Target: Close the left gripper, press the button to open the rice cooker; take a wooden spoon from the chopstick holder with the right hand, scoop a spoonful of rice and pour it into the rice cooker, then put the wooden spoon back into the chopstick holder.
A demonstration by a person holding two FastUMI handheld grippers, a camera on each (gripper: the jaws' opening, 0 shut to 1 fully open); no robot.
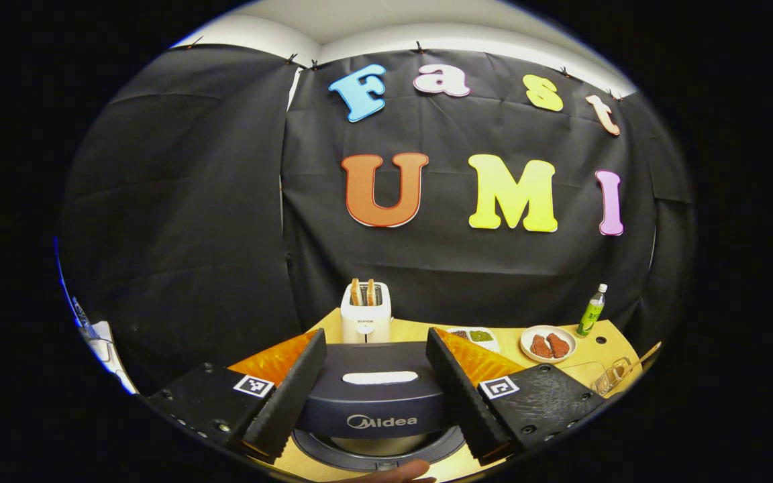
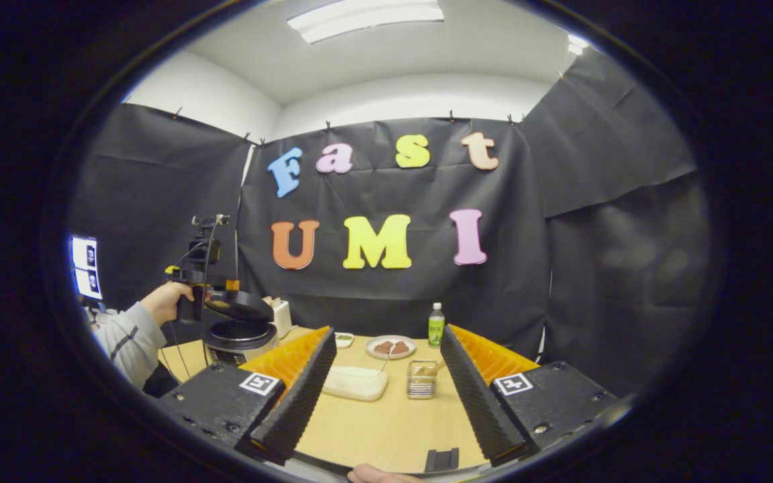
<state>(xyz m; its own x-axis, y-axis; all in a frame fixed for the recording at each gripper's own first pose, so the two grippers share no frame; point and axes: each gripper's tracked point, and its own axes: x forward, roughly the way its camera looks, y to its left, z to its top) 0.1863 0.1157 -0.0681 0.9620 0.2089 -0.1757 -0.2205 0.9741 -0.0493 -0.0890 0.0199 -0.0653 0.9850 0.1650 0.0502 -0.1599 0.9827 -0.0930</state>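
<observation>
Rice cooker [image 2: 239, 333]: lid standing open. Both grippers' jaws gaping apart. Right gripper [image 2: 381, 396] facing chopstick holder [image 2: 421, 379]; likely next: fetching wooden spoon.

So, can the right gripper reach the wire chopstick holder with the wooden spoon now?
Probably yes. The right gripper is open and faces the wire chopstick holder across bare wooden table. The white rice container sits beside the holder, not in the way.

Left gripper view hugs the rice cooker [image 1: 376, 402]; right gripper view overlooks it from afar.
</observation>
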